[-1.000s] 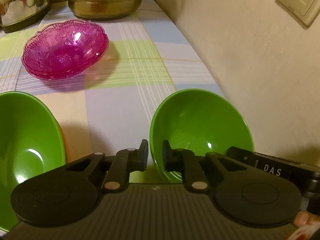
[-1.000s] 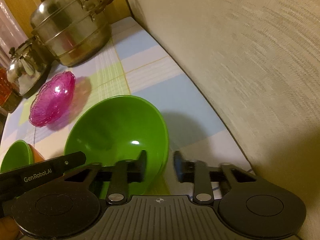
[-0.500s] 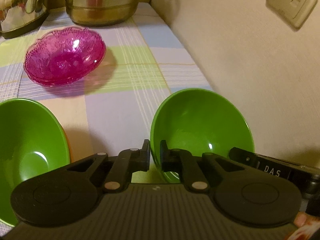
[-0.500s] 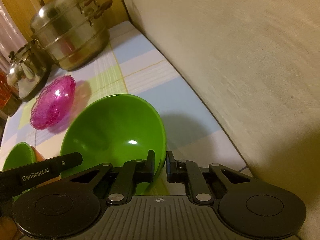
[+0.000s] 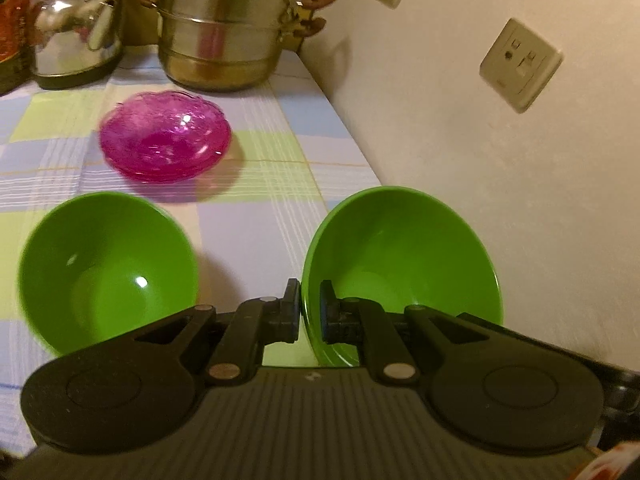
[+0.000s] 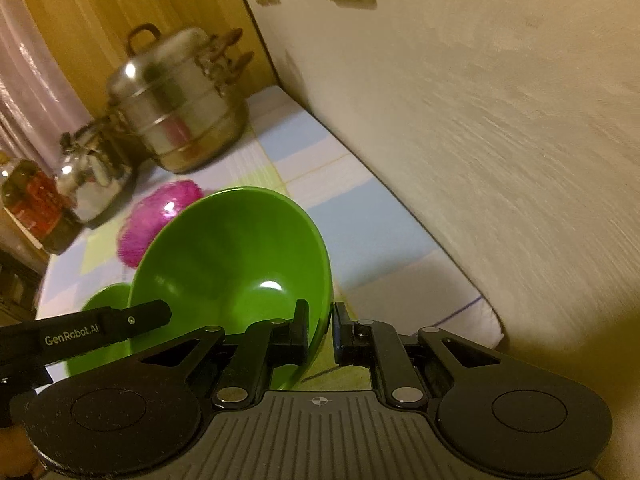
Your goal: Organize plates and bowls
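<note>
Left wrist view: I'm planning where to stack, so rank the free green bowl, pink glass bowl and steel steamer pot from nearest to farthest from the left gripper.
1. Free green bowl, near left.
2. Pink glass bowl, mid-table.
3. Steel steamer pot, at the back.

Home kitchen, steel steamer pot [image 5: 224, 36], kettle [image 5: 76, 36], checked tablecloth [image 5: 260, 216], wall socket [image 5: 520, 66]

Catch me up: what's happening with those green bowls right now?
A person holds two handheld grippers, both clamped on one green plastic bowl: the left gripper on its left rim, the right gripper on its right rim. The bowl looks tilted and off the checked tablecloth. A second green bowl sits to its left, and a pink glass dish sits further back.
</note>
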{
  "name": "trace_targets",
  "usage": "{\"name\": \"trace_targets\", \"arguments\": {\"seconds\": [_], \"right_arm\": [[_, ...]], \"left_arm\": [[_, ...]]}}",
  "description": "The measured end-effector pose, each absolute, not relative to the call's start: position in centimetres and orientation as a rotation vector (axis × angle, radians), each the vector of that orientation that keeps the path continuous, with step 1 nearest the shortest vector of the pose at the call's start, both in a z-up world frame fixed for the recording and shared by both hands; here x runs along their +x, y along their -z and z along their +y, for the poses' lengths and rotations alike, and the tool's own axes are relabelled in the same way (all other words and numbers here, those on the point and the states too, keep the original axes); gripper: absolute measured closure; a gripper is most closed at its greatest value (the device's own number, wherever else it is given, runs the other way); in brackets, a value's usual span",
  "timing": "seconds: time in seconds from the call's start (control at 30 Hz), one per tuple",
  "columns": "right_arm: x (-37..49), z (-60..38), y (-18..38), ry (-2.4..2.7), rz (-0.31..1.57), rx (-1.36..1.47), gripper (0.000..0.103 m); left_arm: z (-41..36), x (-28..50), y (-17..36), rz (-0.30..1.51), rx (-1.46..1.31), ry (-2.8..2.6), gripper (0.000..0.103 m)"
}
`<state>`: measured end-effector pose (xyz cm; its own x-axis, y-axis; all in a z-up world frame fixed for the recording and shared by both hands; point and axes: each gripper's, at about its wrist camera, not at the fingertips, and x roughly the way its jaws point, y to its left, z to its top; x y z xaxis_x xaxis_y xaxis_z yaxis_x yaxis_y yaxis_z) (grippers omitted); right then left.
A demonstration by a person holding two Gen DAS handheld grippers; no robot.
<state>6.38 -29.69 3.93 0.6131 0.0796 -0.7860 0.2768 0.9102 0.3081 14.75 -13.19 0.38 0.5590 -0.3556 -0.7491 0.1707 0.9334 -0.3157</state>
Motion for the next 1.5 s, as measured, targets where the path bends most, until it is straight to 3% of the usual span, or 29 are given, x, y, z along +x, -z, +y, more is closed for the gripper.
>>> {"name": "trace_targets", "arguments": {"seconds": [0.3, 0.8, 1.5], "right_arm": [[2.4, -25.4, -6.7, 0.043, 0.891, 0.395, 0.092], [-2.1, -18.6, -6.5, -0.091, 0.935, 0.333, 0.092], [-1.8, -15.0, -5.7, -0.178, 0.964, 0.294, 0.092]], "left_arm": [[-8.9, 9.3, -2.7, 0.882, -0.214, 0.275, 0.095], [-1.8, 1.2, -2.5, 0.886, -0.244, 0.160, 0.095], [1.4, -0.2, -2.7, 0.880, -0.282, 0.091, 0.095]]}}
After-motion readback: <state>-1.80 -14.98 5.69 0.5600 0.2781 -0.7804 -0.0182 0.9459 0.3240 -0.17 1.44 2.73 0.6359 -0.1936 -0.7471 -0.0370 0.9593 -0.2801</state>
